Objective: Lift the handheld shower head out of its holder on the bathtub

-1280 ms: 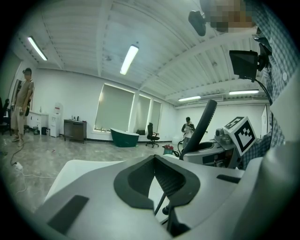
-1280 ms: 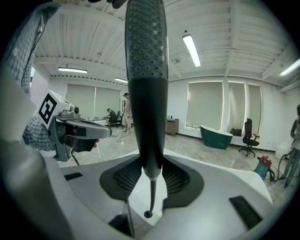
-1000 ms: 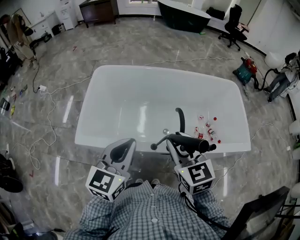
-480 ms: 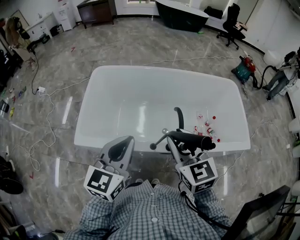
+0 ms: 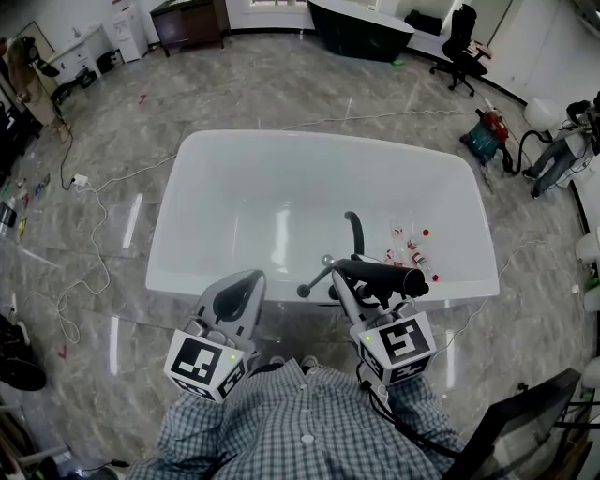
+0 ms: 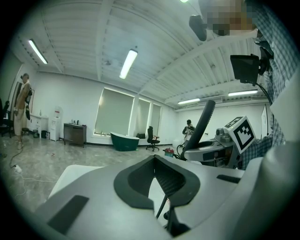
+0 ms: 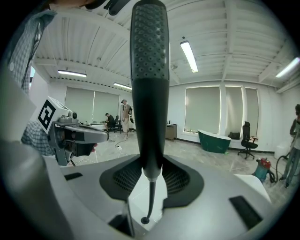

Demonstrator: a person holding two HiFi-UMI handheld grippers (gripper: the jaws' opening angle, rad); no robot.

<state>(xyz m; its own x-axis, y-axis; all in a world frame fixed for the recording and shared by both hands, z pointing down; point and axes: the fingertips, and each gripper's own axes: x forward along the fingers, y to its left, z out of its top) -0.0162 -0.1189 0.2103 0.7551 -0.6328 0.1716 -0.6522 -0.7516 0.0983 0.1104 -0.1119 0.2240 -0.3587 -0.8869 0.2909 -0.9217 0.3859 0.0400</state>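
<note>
The black handheld shower head (image 5: 382, 276) lies crosswise in my right gripper (image 5: 360, 285), which is shut on its handle above the near rim of the white bathtub (image 5: 187, 281). In the right gripper view the shower head (image 7: 149, 70) stands upright between the jaws of the right gripper (image 7: 150, 180), and its hose (image 7: 149, 201) hangs below. A black curved spout (image 5: 354, 230) and a lever (image 5: 314, 281) stand on the rim just beyond. My left gripper (image 5: 238, 294) hovers to the left, shut with nothing in it (image 6: 159, 180).
Several small red-capped bottles (image 5: 412, 248) lie inside the tub at the right. Cables (image 5: 94, 244) run across the marble floor on the left. A dark green tub (image 5: 361, 23), an office chair (image 5: 459, 42) and a vacuum (image 5: 483, 141) stand farther back.
The right gripper has risen slightly with the shower head. The left gripper has barely moved.
</note>
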